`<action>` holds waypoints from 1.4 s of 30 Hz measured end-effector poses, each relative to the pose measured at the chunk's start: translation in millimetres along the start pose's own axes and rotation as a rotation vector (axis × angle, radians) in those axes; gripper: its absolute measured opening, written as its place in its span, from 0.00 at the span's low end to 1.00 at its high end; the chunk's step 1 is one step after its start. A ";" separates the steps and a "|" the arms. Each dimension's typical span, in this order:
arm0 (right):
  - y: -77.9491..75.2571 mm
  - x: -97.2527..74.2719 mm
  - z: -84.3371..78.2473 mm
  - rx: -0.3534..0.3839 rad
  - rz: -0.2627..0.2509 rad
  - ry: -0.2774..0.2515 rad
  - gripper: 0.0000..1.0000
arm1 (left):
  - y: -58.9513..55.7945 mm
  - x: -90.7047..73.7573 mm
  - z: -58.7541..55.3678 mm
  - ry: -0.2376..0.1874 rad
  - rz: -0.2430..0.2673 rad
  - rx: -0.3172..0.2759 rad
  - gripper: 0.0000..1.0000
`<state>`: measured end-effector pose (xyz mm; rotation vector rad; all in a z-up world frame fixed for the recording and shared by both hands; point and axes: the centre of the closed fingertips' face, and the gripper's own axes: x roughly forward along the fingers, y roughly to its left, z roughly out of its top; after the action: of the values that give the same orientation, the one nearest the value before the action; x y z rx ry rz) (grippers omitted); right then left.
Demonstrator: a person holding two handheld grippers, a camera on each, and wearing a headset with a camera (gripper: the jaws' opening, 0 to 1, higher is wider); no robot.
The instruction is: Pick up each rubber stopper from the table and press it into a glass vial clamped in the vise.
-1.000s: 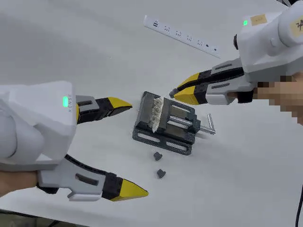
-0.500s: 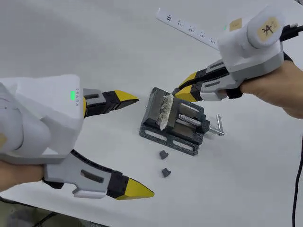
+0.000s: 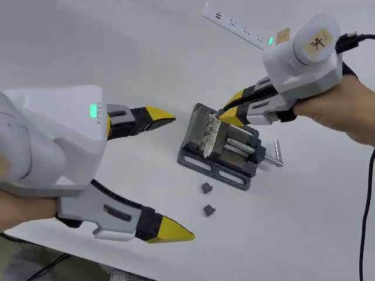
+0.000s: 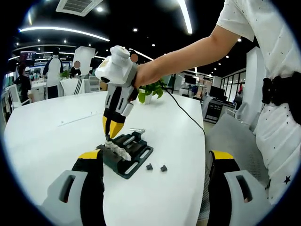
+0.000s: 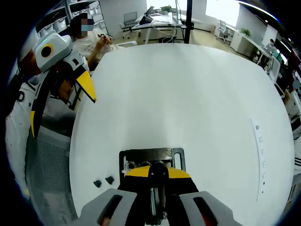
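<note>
Here the right gripper [image 3: 221, 115] reaches in from the far right, its yellow tips just above the far end of the vise [image 3: 229, 153] that sits mid-table. In the right gripper view, its jaws stand nearly closed on a small dark stopper [image 5: 158, 168], held right over the clamped glass. The glass vials [image 3: 208, 133] stand pinched between the vise's steel faces, too blurred to count. Whether the held stopper already touches a vial cannot be told. The left gripper [image 3: 177, 177] hangs at the near left with its jaws spread wide and nothing between them, tips pointing toward the vise but well apart from it. On the white table [image 3: 117, 52], just on the near side of the vise, lie a second stopper [image 3: 206, 188] and a third stopper [image 3: 209, 210], close together and not touching. A white power strip [image 3: 237, 24] lies at the far edge, and a black cable [image 3: 368, 205] runs down the right side.
</note>
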<state>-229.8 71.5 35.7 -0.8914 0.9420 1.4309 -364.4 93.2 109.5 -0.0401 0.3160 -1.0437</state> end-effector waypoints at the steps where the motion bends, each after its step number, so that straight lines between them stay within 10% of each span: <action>1: 0.3 0.2 -0.4 -0.001 0.001 0.002 0.06 | 0.0 0.1 -0.4 0.001 0.000 0.000 0.92; 42: 1.2 7.6 -2.2 -0.108 -0.042 0.091 0.05 | -0.4 0.8 -5.5 0.006 -0.009 -0.013 0.90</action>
<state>-231.4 72.3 27.9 -1.0579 0.9150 1.4260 -365.9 93.0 104.1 -0.0501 0.3282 -1.0511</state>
